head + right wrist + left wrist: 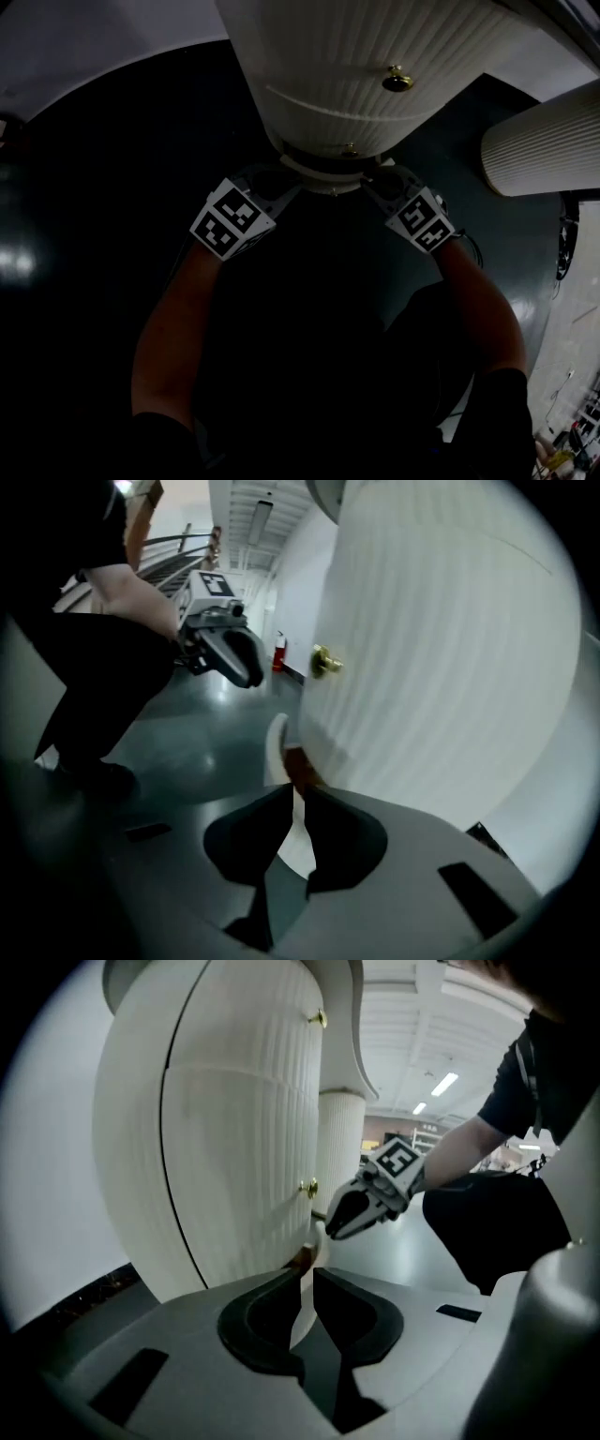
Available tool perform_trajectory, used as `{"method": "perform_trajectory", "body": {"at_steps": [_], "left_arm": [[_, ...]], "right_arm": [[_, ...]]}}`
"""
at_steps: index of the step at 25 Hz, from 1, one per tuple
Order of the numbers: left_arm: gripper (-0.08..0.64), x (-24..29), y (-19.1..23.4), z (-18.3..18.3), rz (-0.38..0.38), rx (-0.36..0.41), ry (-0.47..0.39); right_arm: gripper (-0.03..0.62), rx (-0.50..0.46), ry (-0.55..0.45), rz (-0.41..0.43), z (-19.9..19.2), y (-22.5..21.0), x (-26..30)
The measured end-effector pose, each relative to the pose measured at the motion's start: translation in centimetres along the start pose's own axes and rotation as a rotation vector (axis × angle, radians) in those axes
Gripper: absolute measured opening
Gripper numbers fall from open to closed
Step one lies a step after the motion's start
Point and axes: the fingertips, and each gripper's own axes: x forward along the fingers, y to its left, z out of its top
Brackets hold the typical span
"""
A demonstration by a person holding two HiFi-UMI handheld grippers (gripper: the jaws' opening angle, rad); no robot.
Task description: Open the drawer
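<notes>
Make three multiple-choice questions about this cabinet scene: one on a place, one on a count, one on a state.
1. Where is the lower knob? A between left gripper and right gripper; B left of both; C on the floor.
2. Brass knobs on the cabinet, head view? A one; B two; C four.
3. Right gripper's jaws? A wide apart; B close together on a white rim; C on a knob.
Key: A, head view shows it between them; B, lower and upper knob; B, rim fills the narrow gap.

ahead: ribbed cabinet (356, 75) blocks | right: ribbed column (544, 141) | left: open floor (112, 187)
</notes>
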Motion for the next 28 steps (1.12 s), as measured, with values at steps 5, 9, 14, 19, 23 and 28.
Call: {"method": "perform_trajectory", "body": {"at_steps": [5, 9, 14, 19, 23, 28], "left_arm": [[0.038, 1.7, 0.8, -1.5, 0.008, -0.108, 0.013], [0.029, 1.6, 1.8, -0.8, 0.002, -0.136, -0.017], [0.025, 1.7, 1.6, 0.3, -0.022, -0.113, -0.058], [0.025, 2.5, -0.6, 1.3, -0.089, -0.016, -0.068], [0.025, 4.8, -2.3, 2.6, -0.123, 0.086, -0.047], [0.025, 4.5, -4.4, 3.5, -0.146, 0.146, -0.029]], "right_arm": [[0.02, 0.14, 0.034, -0.105, -1.9, -4.4, 1.3], [0.015, 0.226, 0.019, -0.094, -1.6, -4.6, 1.5], [0.015, 0.27, 0.005, -0.003, -1.9, -2.5, 1.0], [0.015, 0.189, 0.035, 0.114, -1.9, 1.0, 0.6], [0.015, 0.163, 0.042, 0.203, -3.1, 2.7, -0.4], [0.015, 0.121, 0.052, 0.298, -3.0, 5.5, -2.1]]}}
